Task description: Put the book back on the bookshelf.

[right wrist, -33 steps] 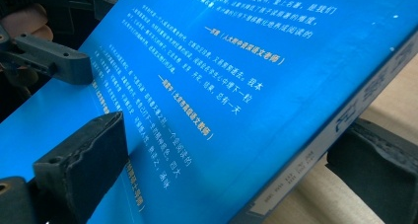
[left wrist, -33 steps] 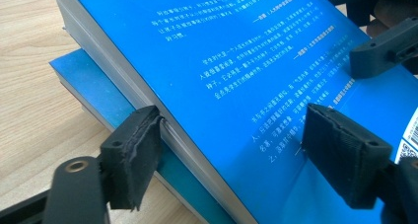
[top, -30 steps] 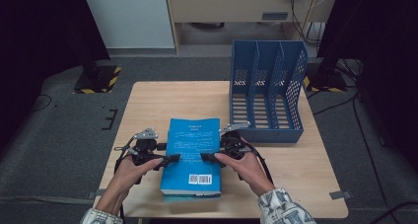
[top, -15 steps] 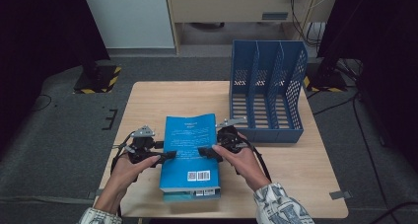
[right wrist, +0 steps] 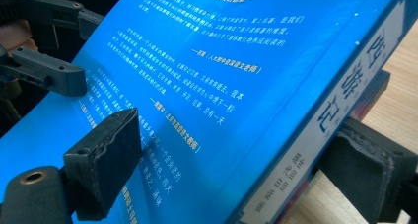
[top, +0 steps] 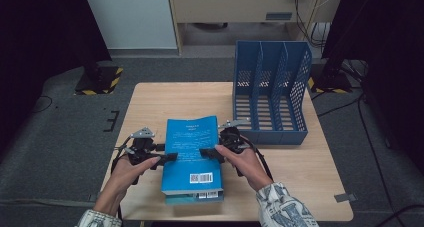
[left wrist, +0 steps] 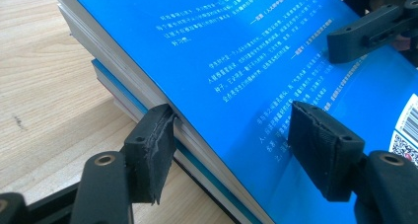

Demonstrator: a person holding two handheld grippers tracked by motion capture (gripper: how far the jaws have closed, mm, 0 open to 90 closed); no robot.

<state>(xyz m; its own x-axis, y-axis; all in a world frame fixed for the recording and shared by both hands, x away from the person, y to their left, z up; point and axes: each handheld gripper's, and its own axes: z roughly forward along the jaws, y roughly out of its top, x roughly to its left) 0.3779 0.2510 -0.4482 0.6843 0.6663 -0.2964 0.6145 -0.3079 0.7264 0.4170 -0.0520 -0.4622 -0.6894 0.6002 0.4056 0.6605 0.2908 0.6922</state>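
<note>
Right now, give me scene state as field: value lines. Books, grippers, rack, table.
top book: blue book, back cover up, barcode toward the person, topmost on a small stack
stack below: lower books, edges showing under the near end
left gripper: left gripper clamped on the top book's page edge
right gripper: right gripper clamped on the top book's spine edge
lift: top book's spine side raised off the stack in the right gripper view
rack: blue file rack, far right, slots look empty
surface: wooden table
</note>
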